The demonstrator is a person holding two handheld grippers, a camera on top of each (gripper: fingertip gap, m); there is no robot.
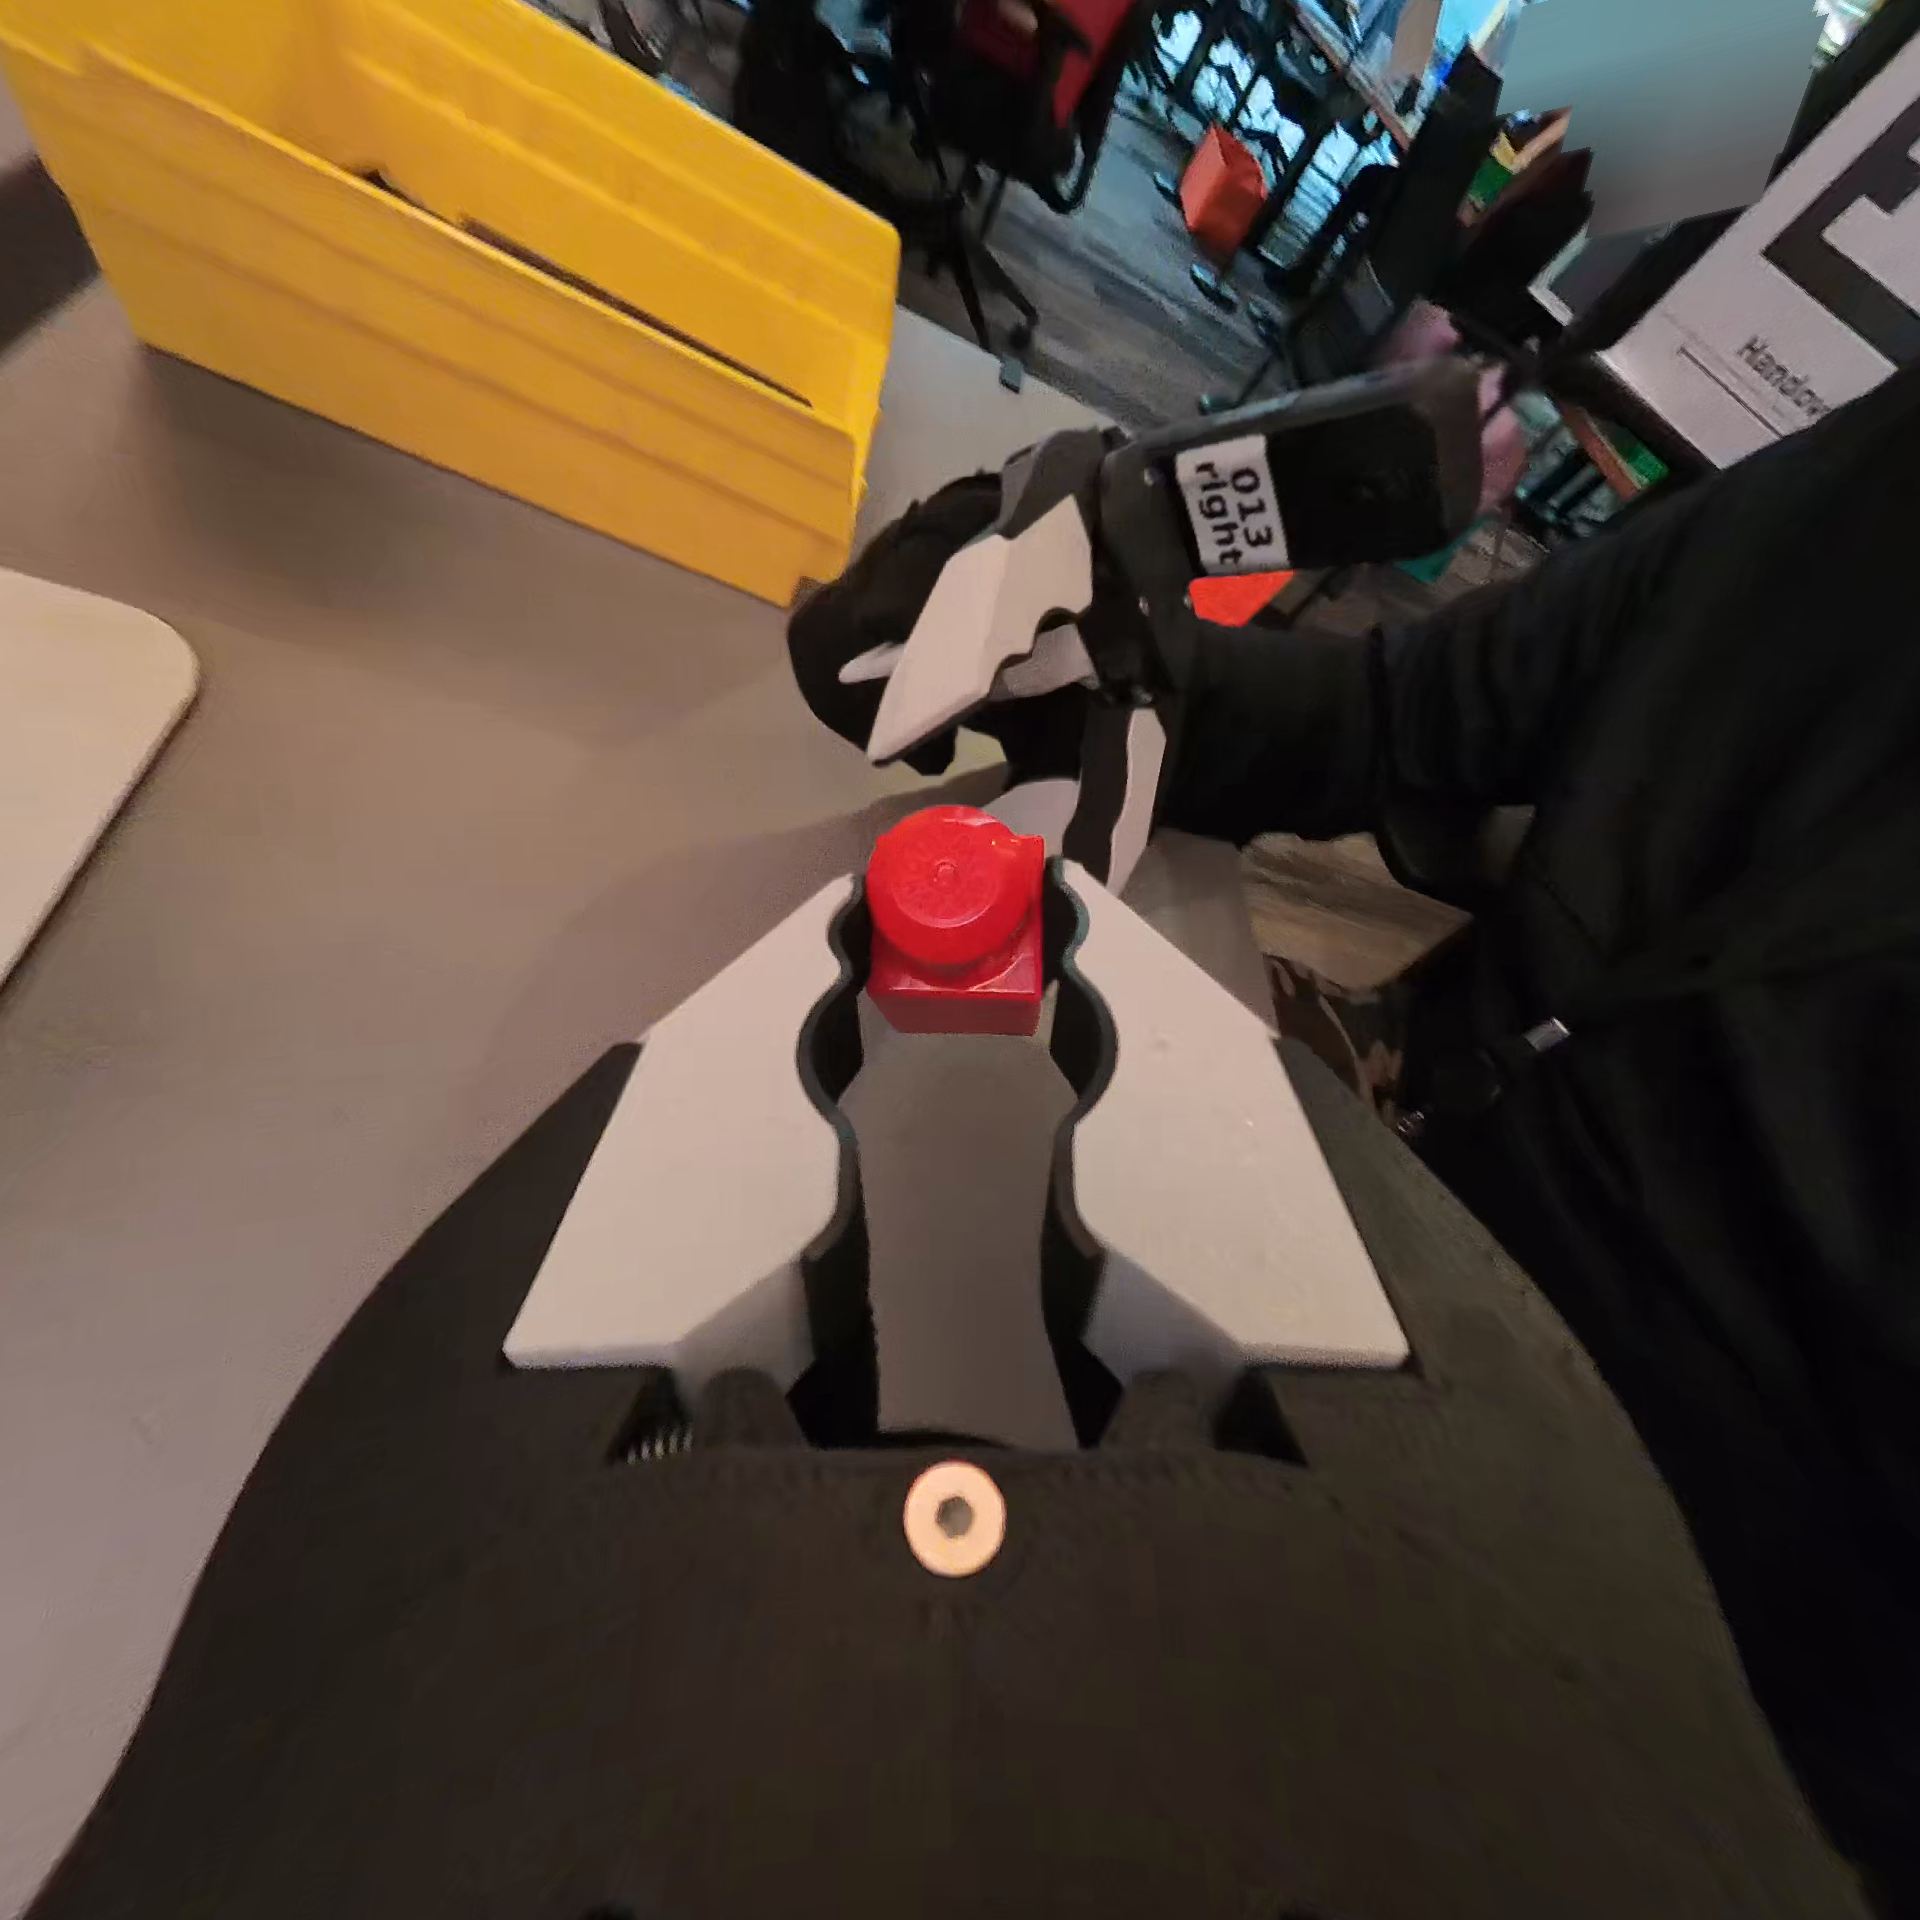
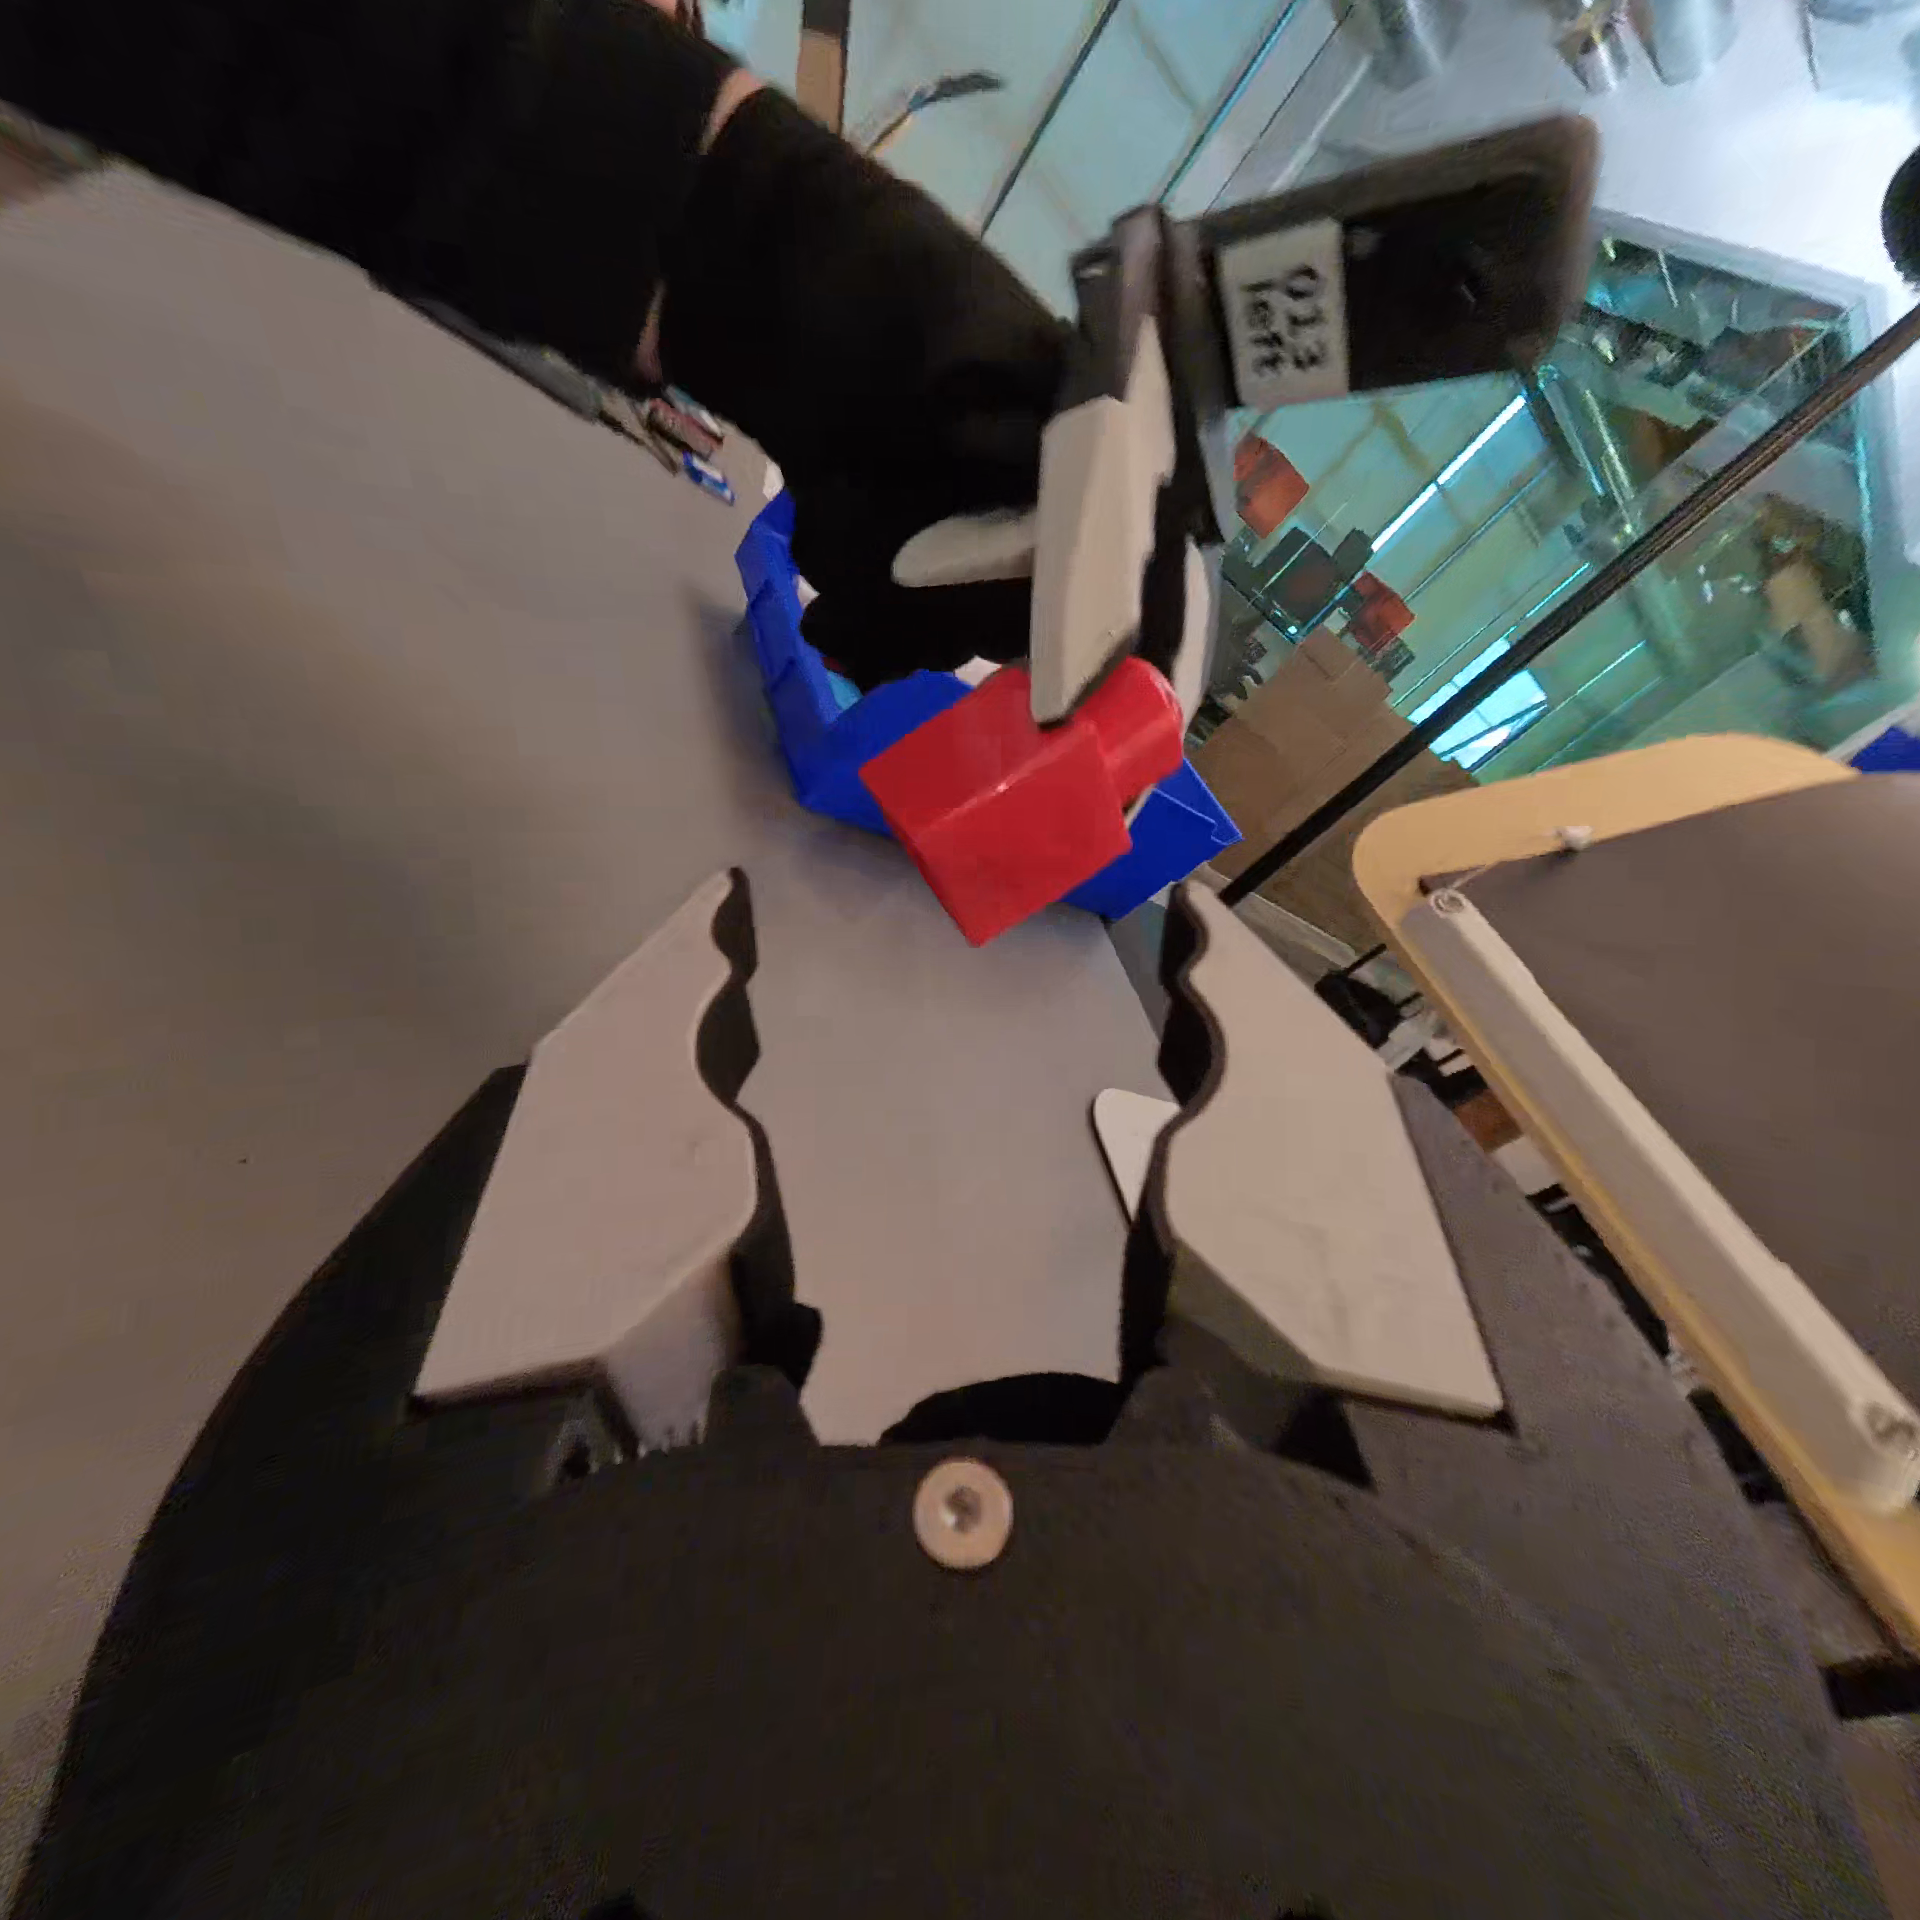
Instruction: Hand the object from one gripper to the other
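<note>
Red plastic fills the middle of the left wrist view: a toy block (image 1: 956, 951) with a round stud on top sits pinched between the tips of the left gripper (image 1: 956, 935), whose jaws are closed on its two sides. The block is held up above the grey tabletop (image 1: 364, 831), not resting on it. Just beyond and to the right, the right gripper (image 1: 997, 717) hangs in a black-gloved hand (image 1: 1278, 727), its pale fingers (image 1: 966, 634) angled down toward the block but apart from it; its jaws look parted here. A yellow bin (image 1: 468, 270) stands on the tabletop at the upper left, and a pale board (image 1: 73, 717) with a rounded corner lies at the left edge. A black sleeve (image 1: 1662, 779) fills the right side.

From the right wrist view, the right gripper (image 2: 961, 904) has its jaws spread wide with nothing between them; the bare tabletop (image 2: 260, 727) shows through the gap. Ahead of its tips, the left gripper (image 2: 1117, 686) comes down from above in a black-gloved hand (image 2: 862, 364) and grips the red block (image 2: 997, 821) near its stud, the square body tilted toward the camera. The block is near the right gripper's fingertips (image 2: 717, 914) yet not touching them. Behind the block a blue bin (image 2: 831, 717) sits on the tabletop. A wooden chair back (image 2: 1558, 790) stands at the right
</note>
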